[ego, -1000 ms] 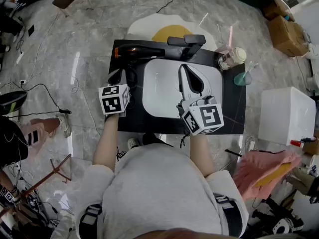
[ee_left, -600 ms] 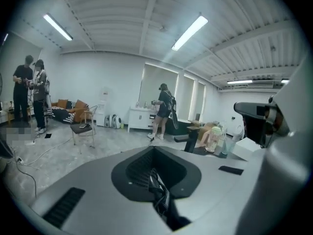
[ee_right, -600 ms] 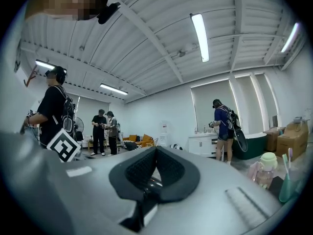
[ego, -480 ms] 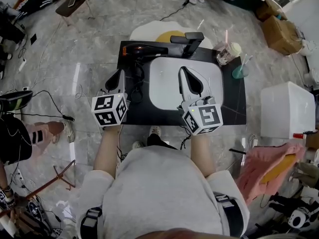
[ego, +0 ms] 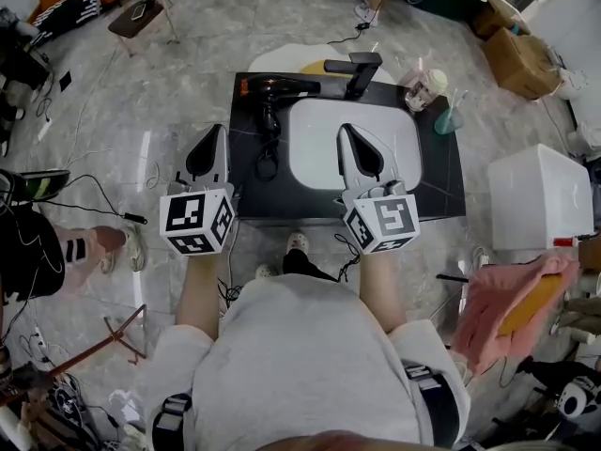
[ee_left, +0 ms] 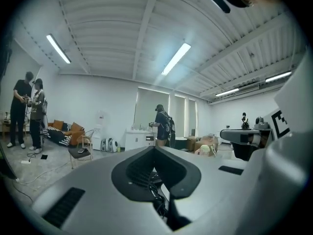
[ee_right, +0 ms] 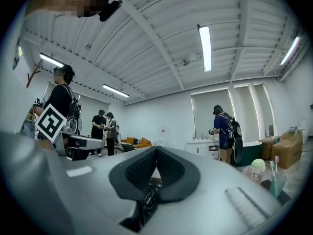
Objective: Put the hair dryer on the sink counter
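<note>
The black hair dryer point(ego: 279, 87) lies on the far left corner of the black sink counter point(ego: 439, 181), its cord point(ego: 268, 153) trailing down the counter's left side. My left gripper point(ego: 214, 131) is shut and empty, hovering just left of the counter's edge, apart from the dryer. Over the white basin point(ego: 324, 153) my right gripper point(ego: 346, 130) is shut too, with nothing in it. The left gripper view shows the closed jaw tips point(ee_left: 155, 149) aimed up into the room. The right gripper view shows the same, tips point(ee_right: 155, 149) closed on nothing.
A black faucet point(ego: 355, 69) stands behind the basin. A jar point(ego: 423, 87) and a green cup with toothbrushes point(ego: 449, 118) sit at the counter's far right. A white box point(ego: 540, 195) stands right of the counter. Several people stand in the room, as the gripper views show.
Both grippers have drawn back toward me. The left one has moved left off the counter, away from the dryer's cord. The hair dryer stays where it lay.
</note>
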`<action>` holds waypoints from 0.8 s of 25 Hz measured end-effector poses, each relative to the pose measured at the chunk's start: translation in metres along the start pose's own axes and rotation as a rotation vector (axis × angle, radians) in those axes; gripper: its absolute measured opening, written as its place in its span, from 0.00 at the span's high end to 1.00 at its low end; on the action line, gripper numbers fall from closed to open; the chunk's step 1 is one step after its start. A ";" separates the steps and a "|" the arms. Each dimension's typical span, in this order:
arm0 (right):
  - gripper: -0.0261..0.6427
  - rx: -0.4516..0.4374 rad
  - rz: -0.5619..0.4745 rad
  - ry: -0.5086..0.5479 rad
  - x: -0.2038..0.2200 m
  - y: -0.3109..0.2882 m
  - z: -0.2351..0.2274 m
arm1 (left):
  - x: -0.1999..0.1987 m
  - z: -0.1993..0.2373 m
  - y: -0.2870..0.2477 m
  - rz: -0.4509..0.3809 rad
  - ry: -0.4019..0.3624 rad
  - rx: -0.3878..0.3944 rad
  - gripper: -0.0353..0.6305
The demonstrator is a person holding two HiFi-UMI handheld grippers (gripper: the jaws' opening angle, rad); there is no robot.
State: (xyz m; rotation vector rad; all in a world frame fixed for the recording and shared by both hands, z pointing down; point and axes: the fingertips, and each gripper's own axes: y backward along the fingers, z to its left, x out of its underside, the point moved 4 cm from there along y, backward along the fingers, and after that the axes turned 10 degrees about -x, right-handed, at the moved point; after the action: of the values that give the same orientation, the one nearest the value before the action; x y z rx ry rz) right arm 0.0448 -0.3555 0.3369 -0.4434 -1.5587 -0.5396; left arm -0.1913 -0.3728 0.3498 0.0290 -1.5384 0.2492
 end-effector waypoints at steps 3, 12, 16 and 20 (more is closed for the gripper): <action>0.94 0.012 -0.009 0.012 -0.007 0.010 0.012 | -0.013 0.005 0.022 -0.045 -0.012 -0.005 0.94; 0.94 0.038 -0.049 0.038 -0.029 0.040 0.039 | -0.041 0.018 0.077 -0.145 0.006 -0.017 0.94; 0.94 0.057 -0.071 0.067 -0.038 0.052 0.052 | -0.049 0.022 0.094 -0.174 0.014 -0.017 0.94; 0.94 0.069 -0.083 0.080 -0.044 0.062 0.062 | -0.051 0.026 0.108 -0.198 0.009 -0.021 0.94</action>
State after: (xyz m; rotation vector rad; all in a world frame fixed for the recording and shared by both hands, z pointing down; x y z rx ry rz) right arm 0.0332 -0.2671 0.2960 -0.3021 -1.5193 -0.5588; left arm -0.2369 -0.2797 0.2852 0.1623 -1.5173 0.0758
